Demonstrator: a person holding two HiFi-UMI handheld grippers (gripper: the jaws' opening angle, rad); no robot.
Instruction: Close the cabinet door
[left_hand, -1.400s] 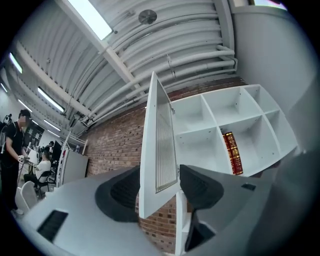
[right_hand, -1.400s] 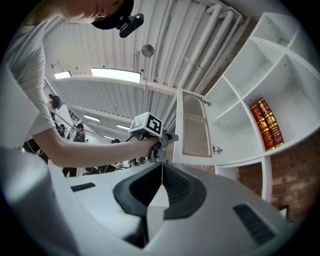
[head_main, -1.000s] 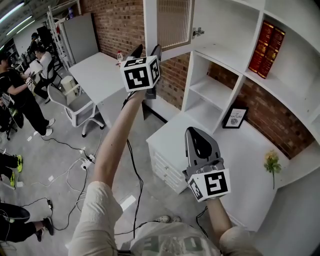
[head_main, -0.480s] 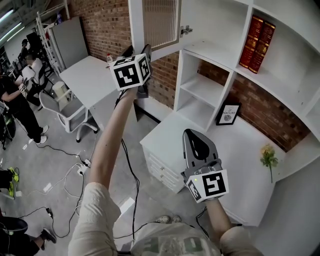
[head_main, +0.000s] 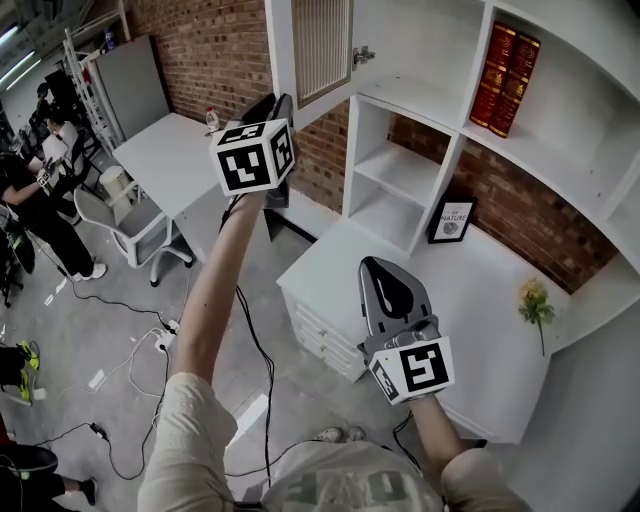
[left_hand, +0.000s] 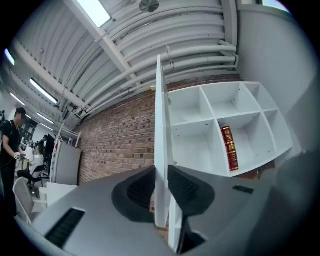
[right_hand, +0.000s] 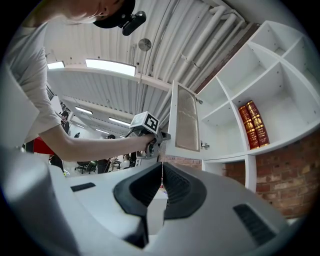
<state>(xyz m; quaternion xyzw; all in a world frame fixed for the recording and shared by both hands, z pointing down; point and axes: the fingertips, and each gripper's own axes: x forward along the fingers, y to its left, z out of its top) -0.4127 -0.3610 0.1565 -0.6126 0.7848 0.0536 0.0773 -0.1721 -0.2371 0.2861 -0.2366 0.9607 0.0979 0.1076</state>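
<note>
The white cabinet door (head_main: 320, 45) with a ribbed glass panel stands swung out from the top shelf unit. My left gripper (head_main: 277, 103) is raised to the door's lower outer corner. In the left gripper view the door's edge (left_hand: 160, 125) runs straight between the jaws of the left gripper (left_hand: 161, 186), which are closing with both pads against it. The right gripper view shows the door (right_hand: 187, 120) and the left gripper (right_hand: 161, 136) at its edge. My right gripper (head_main: 378, 268) hangs lower over the white counter, shut and empty (right_hand: 161, 172).
Open white shelves hold two red books (head_main: 505, 65) and a framed picture (head_main: 452, 220). A yellow flower (head_main: 535, 300) lies on the counter (head_main: 330, 265). A white table (head_main: 170, 150), an office chair (head_main: 125, 215), floor cables (head_main: 150, 340) and people stand at the left.
The left gripper's jaws, wide apart before, have narrowed onto the door's edge. The right gripper has stayed where it was.
</note>
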